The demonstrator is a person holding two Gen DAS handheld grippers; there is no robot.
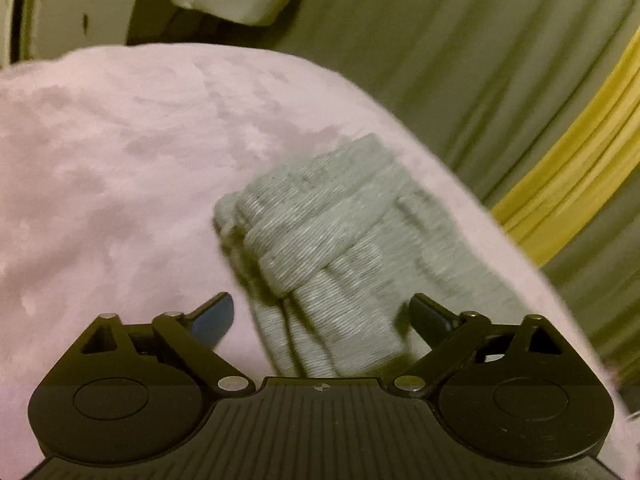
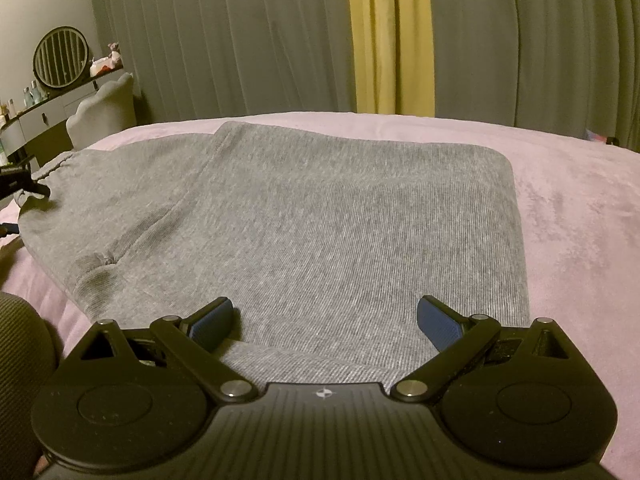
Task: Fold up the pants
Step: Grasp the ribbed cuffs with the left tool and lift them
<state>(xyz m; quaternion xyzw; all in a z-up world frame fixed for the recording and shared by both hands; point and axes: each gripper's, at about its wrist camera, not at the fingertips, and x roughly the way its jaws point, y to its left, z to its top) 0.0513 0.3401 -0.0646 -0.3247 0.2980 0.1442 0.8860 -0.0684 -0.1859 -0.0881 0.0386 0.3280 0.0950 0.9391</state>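
Note:
Grey ribbed pants [image 2: 312,216] lie folded flat on a pink bed cover [image 2: 580,216]. In the left wrist view the pants' waistband end [image 1: 340,248] with a dark drawstring lies bunched near the bed's right edge. My left gripper [image 1: 322,316] is open, its fingers either side of the waistband end, close above it. My right gripper [image 2: 326,320] is open over the near edge of the folded pants, holding nothing. The tip of the left gripper shows at the far left of the right wrist view [image 2: 16,184] beside the waistband.
The pink cover [image 1: 100,184] spreads wide to the left. Grey curtains [image 2: 224,36] with a yellow panel [image 2: 392,36] hang behind the bed. A grey chair [image 2: 102,112] and a dresser with a round mirror [image 2: 60,60] stand at the far left.

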